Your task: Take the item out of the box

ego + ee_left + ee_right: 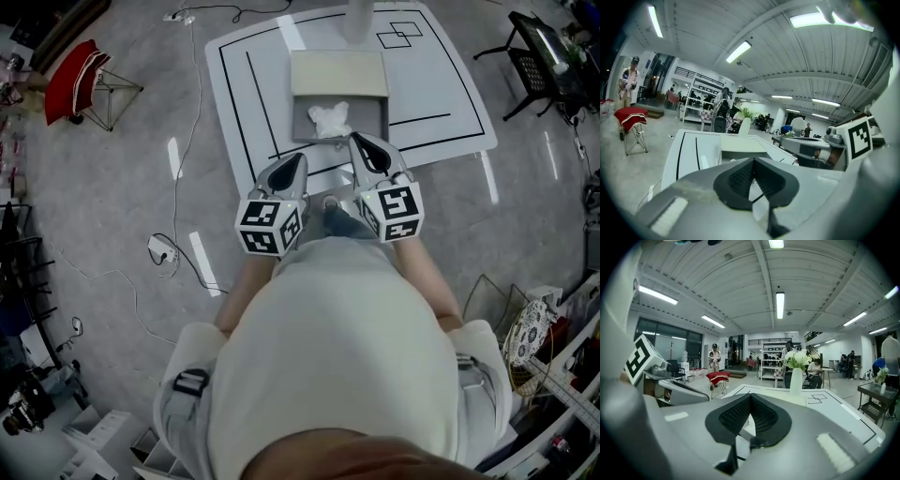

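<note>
The table (431, 84) was white, with black lines drawn on it, and it stood on a grey floor (112, 187) in a large hall. Long lamps (780, 304) hung in rows under the ribbed ceiling. A thin cable (192, 122) ran over the floor on the left of the table, and a red folding stool (75, 80) stood well apart from it on that side. A black cart (544, 52) stood beyond the right corner. In the left gripper view, metal shelves (701, 101) were seen far behind.

At the far edge of the table stood a white vase (796, 380) with flowers (797, 359). In the middle was the box (367, 114), open, with a grey inside. Its flat beige lid (337, 73) lay just behind it, touching its far side. The item (330, 120), white and crumpled, lay inside the box, close to the near wall and about in the middle of its width.

The left gripper (300, 157) and the right gripper (356, 139) were held side by side over the near edge of the table, both pointing towards the box. The tip of the right one was just beside the near wall of the box; the left one was a little further back. The dark fingers (738, 178) of the left gripper were pressed together at their tips with nothing between them. The fingers (733, 416) of the right gripper were pressed together too, and empty.
</note>
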Tool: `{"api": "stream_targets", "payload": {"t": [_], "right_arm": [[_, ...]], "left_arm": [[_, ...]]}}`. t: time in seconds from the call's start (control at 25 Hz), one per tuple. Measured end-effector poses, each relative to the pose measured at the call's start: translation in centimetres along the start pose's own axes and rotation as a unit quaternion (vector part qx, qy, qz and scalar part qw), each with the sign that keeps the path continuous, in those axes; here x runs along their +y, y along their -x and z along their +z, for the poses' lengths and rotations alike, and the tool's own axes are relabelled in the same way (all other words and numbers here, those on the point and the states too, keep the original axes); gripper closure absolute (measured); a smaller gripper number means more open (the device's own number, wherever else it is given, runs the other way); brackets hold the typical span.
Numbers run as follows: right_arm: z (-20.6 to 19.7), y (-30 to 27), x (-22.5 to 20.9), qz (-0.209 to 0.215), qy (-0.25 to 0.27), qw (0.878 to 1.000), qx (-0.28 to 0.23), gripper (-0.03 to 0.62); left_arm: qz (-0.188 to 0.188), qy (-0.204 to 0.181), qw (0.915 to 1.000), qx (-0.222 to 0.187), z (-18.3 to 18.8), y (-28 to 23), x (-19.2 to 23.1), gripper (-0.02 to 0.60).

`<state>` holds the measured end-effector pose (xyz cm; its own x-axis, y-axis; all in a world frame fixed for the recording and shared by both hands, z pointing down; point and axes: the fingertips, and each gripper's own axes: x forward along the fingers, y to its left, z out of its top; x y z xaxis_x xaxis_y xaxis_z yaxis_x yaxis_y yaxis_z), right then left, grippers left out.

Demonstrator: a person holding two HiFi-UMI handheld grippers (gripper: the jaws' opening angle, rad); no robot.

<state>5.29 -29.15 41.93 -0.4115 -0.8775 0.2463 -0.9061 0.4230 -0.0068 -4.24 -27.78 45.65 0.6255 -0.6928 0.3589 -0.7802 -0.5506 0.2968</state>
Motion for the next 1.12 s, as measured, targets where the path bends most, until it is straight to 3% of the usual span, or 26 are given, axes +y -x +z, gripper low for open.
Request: {"api": "stream_targets", "payload": {"t": [0.56,0.8,1.12], "right_arm": [[-2.9,-8.0,-2.5,0.043,0.022,0.995,0.087,0.594],[-4.9,-10.5,-2.8,0.061,0.045,0.986,0.148,0.594],[-8.1,-12.9,-2.6,0.096,0.063,0.965,0.236,0.594]], "left_arm": [[0.037,0.022,0.9991,0.004,2.4,-4.2,4.2,0.583],[0.045,0.025,0.9987,0.008,2.7,-5.2,5.5,0.583],[0.054,0.031,0.998,0.008,3.1,-6.2,6.6,0.583]]}}
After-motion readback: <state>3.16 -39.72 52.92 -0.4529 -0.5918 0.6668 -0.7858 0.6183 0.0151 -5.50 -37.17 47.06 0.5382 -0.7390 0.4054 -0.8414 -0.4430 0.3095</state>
